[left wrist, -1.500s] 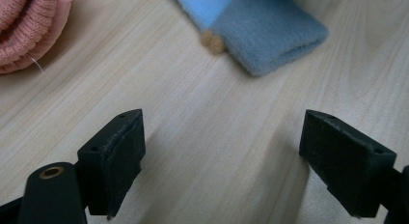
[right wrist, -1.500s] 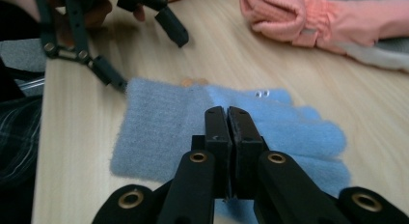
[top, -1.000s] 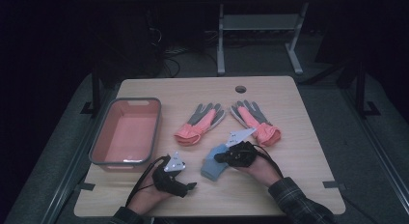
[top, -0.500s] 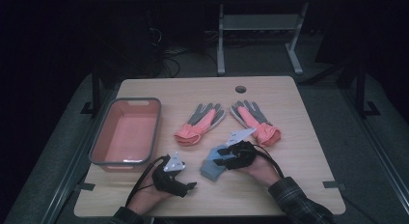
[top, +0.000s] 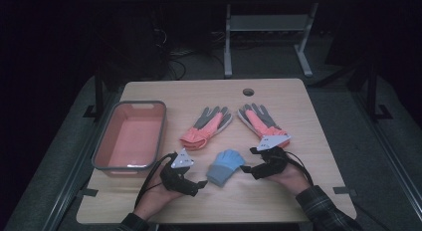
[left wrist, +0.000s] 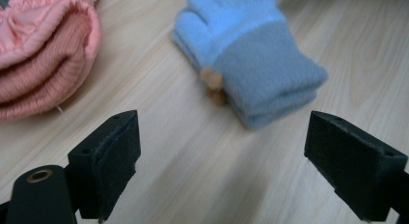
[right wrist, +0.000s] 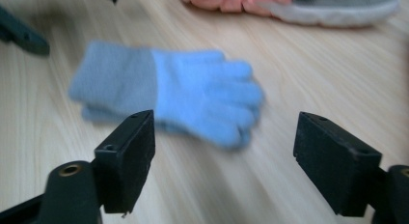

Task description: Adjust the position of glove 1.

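A folded pair of blue gloves (top: 226, 166) with grey cuffs lies on the wooden table (top: 303, 106) near its front edge, between my two grippers. My right gripper (top: 250, 161) sits just right of the pair. Its jaws have just been opening and now stand open and empty, with the blue gloves (right wrist: 178, 93) lying ahead of them, fingers toward me. My left gripper (top: 201, 182) rests left of the pair, open and empty, a short way from the blue gloves' cuff (left wrist: 255, 64).
A grey-rimmed pink bin (top: 102, 141) stands at the table's left. Two pink-and-grey glove pairs lie mid-table, one at centre (top: 206, 126), one to the right (top: 261, 121). The centre pair's cuff (left wrist: 43, 64) lies near my left gripper. A round hole (top: 248, 91) marks the table's far side.
The right gripper, shut on the blue gloves a second ago, has opened and drawn back to the right, leaving them on the table. The left hand has stayed put.
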The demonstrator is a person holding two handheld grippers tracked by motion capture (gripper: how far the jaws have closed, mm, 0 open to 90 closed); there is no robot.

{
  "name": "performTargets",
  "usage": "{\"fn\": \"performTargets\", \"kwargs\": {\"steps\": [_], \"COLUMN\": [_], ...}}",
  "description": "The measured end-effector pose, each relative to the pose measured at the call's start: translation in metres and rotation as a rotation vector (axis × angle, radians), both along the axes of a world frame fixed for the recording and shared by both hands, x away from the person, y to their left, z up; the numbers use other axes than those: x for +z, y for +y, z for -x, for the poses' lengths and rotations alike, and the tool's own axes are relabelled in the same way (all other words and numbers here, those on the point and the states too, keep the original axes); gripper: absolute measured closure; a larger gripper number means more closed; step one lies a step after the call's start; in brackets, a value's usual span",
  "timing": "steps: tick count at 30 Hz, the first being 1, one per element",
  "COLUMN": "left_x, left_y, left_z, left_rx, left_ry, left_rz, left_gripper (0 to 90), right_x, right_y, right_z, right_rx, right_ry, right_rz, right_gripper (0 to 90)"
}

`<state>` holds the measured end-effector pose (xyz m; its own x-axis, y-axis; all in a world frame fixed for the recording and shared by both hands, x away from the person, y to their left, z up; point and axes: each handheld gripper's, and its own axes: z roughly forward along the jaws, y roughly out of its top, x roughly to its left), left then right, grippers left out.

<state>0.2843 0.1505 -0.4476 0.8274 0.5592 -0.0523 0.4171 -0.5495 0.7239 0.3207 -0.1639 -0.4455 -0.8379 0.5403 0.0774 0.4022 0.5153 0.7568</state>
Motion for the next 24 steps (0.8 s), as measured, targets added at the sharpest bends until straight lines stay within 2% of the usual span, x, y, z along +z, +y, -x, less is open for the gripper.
{"fn": "performTargets", "kwargs": {"steps": [1,5,6,9,12,17,24], "left_x": [0.001,0.008,0.011,0.013,0.016,0.018,0.019], "left_y": [-0.001,-0.014,-0.021,-0.027,-0.036,-0.048,-0.065], "left_z": [-0.001,-0.006,-0.007,-0.01,-0.014,-0.021,-0.027], "left_rx": [-0.003,-0.014,-0.018,-0.025,-0.031,-0.04,-0.057], "left_ry": [0.0,-0.003,-0.005,-0.009,-0.009,-0.011,-0.012], "left_rz": [-0.004,-0.001,0.002,0.001,-0.004,-0.011,-0.02], "left_gripper": [12.1,12.1,12.1,12.1,12.1,12.1,12.2], "right_x": [-0.001,-0.008,-0.011,-0.013,-0.018,-0.021,-0.026], "right_y": [-0.005,-0.024,-0.031,-0.038,-0.051,-0.06,-0.066], "right_z": [0.002,0.011,0.015,0.018,0.025,0.029,0.033], "right_rx": [-0.007,-0.036,-0.056,-0.062,-0.092,-0.109,-0.153], "right_ry": [0.004,0.022,0.021,0.015,0.011,0.015,-0.012], "right_rz": [0.015,0.015,0.026,0.027,0.043,0.038,0.055], "right_gripper": [19.9,17.5,16.6,16.1,15.0,13.5,13.3]}}
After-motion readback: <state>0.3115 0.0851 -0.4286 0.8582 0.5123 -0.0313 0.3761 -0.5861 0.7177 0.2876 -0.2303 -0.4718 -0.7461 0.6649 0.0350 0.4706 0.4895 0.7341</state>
